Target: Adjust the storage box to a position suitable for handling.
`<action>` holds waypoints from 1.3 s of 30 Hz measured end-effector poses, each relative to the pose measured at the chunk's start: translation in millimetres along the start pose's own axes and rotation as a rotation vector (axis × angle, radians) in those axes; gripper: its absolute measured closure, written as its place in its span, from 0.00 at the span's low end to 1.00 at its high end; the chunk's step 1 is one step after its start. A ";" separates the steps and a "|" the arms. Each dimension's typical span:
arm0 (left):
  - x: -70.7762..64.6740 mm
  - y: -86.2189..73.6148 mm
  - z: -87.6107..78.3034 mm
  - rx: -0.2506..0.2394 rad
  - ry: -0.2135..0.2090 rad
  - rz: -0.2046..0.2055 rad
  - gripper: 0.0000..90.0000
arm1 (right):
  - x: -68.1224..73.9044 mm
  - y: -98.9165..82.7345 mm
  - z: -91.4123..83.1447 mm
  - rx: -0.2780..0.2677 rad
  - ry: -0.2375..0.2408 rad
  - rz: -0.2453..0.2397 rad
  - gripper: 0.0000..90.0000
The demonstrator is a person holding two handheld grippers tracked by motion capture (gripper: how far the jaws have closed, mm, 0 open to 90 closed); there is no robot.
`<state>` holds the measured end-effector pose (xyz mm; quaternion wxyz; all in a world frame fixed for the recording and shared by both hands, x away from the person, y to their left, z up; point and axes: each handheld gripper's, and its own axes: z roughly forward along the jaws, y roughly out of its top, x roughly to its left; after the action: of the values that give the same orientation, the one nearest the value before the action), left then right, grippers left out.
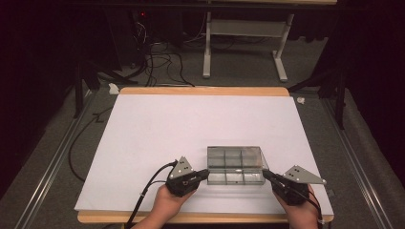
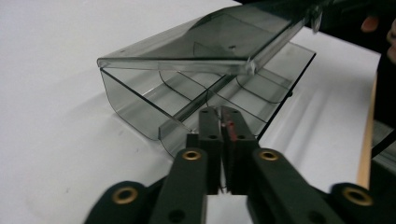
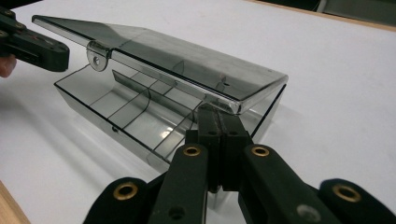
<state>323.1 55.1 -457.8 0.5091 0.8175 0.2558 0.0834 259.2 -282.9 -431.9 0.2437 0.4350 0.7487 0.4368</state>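
My left hand-held gripper (image 1: 204, 173) has its jaws closed, and in the left gripper view (image 2: 220, 122) they sit pinched together right at the near left end of the smoky clear plastic box (image 1: 236, 165). I cannot tell for sure whether a thin edge of the box wall is caught between the pads or whether the closed tips merely press against it. My right hand-held gripper (image 1: 265, 174) is closed as well; in the right gripper view (image 3: 219, 122) its tips meet just under the front corner of the lid (image 3: 187, 58), which stands raised over the tray, hinged along the far side.

The box itself lies near the front of the white tabletop (image 1: 157, 129), between my two hands, with its divided compartments (image 2: 219, 88) looking empty as far as I can see. A small latch tab (image 3: 96, 55) hangs from the lid's front edge near the left hand-held gripper.

I read the step in hand as swinging the lid open while the base is pinned. To do that well I would keep the left side firm and low so the light tray does not slide or tip, and lift the right side in an arc around the hinge, not straight up. The plastic is slick and the closed tips only bear on an edge, so a slow, steady push matters; a jerk could let the lid slip off and snap shut, or drag the whole box across the tabletop.
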 end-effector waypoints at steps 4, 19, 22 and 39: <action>4.0 8.4 8.2 0.000 0.022 -0.003 1.00 | -1.1 6.1 1.7 0.000 0.005 -0.003 1.00; 17.4 33.5 17.9 -0.075 0.037 -0.031 0.99 | -16.1 28.4 7.9 -0.036 0.011 0.027 1.00; 17.9 35.6 18.1 -0.086 0.041 -0.029 0.99 | -16.1 24.4 7.9 -0.027 0.005 0.028 1.00; 29.7 43.1 31.3 -0.109 0.077 -0.037 0.98 | -0.7 -18.5 9.8 0.055 0.020 0.019 1.00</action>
<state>375.2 30.2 -438.4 0.5441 0.7799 0.2854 0.1191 258.7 -283.6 -452.8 0.2200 0.4445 0.7587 0.4225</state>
